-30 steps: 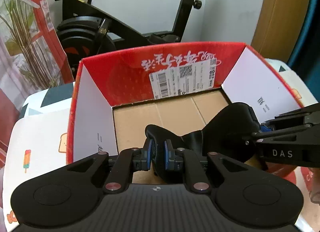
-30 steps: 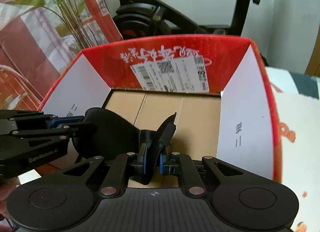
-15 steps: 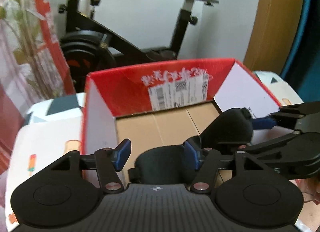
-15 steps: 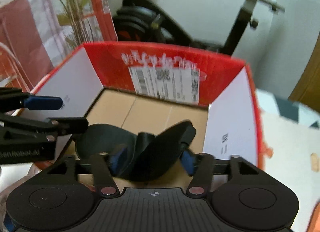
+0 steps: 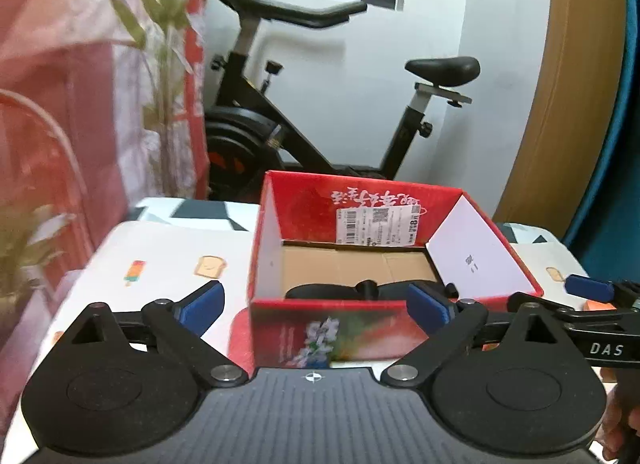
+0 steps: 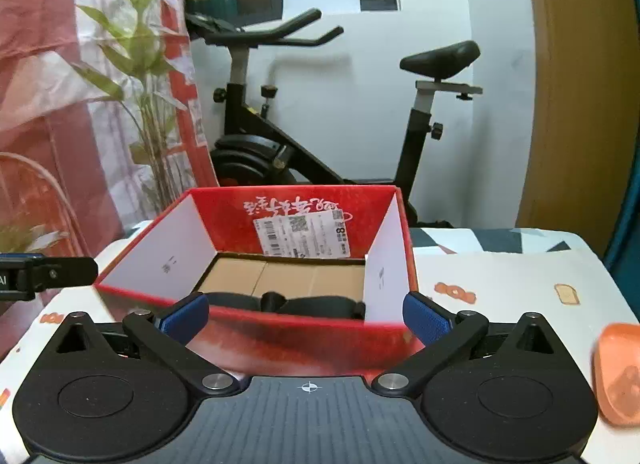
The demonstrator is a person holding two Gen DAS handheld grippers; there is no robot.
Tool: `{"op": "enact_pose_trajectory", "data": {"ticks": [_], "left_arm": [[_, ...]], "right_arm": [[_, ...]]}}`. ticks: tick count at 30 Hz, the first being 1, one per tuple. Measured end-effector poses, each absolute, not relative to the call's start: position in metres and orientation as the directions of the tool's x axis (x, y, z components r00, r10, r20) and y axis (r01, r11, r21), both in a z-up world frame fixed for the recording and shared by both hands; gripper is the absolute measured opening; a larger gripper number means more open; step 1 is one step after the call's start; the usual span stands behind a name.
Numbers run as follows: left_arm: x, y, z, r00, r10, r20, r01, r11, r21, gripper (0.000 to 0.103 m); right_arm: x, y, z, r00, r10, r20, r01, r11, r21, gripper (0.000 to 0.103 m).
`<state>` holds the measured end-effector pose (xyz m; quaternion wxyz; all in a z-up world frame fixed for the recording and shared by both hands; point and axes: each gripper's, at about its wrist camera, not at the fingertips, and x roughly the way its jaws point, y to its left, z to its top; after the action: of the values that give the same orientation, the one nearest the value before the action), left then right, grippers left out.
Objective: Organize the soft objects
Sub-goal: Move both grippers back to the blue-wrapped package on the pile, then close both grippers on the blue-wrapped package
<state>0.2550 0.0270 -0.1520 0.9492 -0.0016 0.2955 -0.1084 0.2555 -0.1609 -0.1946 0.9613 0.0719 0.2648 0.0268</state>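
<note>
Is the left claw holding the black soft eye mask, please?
No, the left claw is open and the black soft eye mask lies in the red cardboard box.

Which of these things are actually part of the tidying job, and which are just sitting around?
Part of the job: black soft item lying inside the red box; orange soft object on the table; both open grippers, left and right.

Just lying about: exercise bike, plant.
</note>
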Motion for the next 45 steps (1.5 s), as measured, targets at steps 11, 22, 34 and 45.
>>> {"op": "enact_pose_trajectory", "data": {"ticks": [11, 22, 34, 45], "left_arm": [[0.178, 0.032, -0.157, 0.827, -0.121, -0.549, 0.130, 0.991, -0.022, 0.103], [0.159, 0.038, -0.170, 0.821, -0.125, -0.558, 0.145, 0.989, -0.007, 0.103], [0.186, 0.047, -0.201, 0.779, -0.100, -0.619, 0.079, 0.995, -0.061, 0.100], [0.224, 0.058, -0.198, 0.741, -0.189, -0.644, 0.109, 0.981, -0.162, 0.068]], "right_arm": [[0.177, -0.152, -0.208, 0.872, 0.107, -0.478, -0.033, 0.986, 0.161, 0.103], [0.169, -0.154, -0.214, 0.871, 0.135, -0.472, -0.041, 0.978, 0.204, 0.102], [0.190, -0.159, -0.252, 0.827, 0.161, -0.539, -0.030, 0.970, 0.243, 0.090], [0.222, -0.149, -0.241, 0.801, 0.250, -0.545, -0.130, 0.960, 0.249, 0.085]]}}
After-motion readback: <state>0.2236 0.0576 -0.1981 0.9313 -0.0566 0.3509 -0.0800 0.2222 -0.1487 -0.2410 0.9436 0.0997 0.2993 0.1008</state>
